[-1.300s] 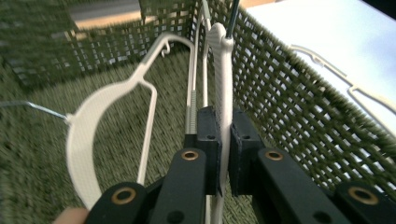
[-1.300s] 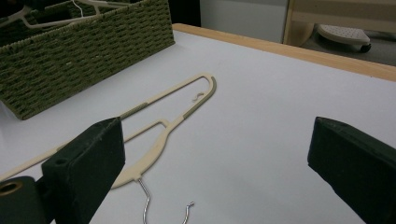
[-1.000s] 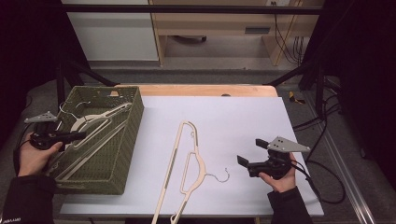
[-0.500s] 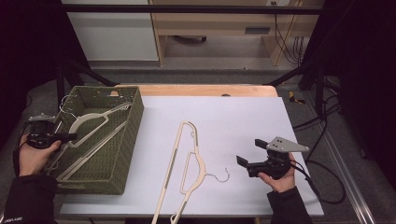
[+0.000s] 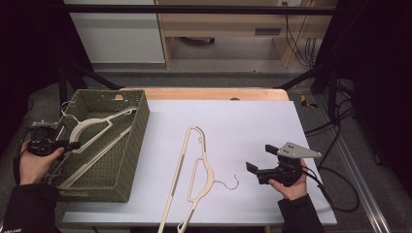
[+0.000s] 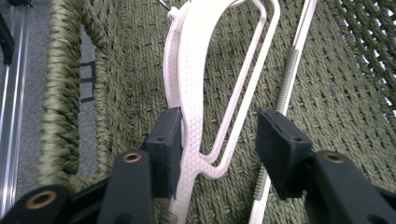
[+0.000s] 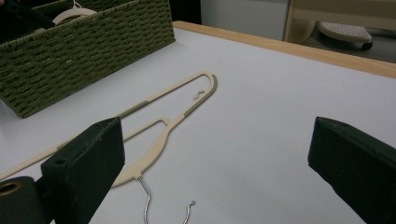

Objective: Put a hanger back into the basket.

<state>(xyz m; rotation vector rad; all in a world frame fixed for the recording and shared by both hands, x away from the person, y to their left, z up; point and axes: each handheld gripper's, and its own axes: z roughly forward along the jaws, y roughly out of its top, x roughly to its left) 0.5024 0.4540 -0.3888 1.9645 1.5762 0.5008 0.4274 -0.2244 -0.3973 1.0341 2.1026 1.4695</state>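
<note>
A cream hanger (image 5: 92, 126) lies slanted in the olive woven basket (image 5: 133, 145) at the table's left. My left gripper (image 5: 73, 144) reaches over the basket's left rim. In the left gripper view its jaws (image 6: 222, 140) have just been opening. The hanger's white arm (image 6: 191, 70) runs between them, close against the left pad (image 6: 168, 144) and well apart from the right one. A second cream hanger (image 5: 194, 170) with a wire hook lies flat on the white table top (image 5: 252, 121). My right gripper (image 5: 260, 158) hovers just right of it, wide open and holding nothing; its own view shows that hanger (image 7: 163, 130) ahead.
The basket's woven rim (image 6: 60, 93) stands left of my left jaws. A wooden table edge (image 5: 214, 93) runs along the back. Cables (image 5: 335, 189) trail off the right side, and black frame poles (image 5: 311, 77) stand at the corners.
My left gripper's jaws have parted from the hanger in the basket, which now rests there loose. The left hand has shifted only slightly. The right hand has not moved.
</note>
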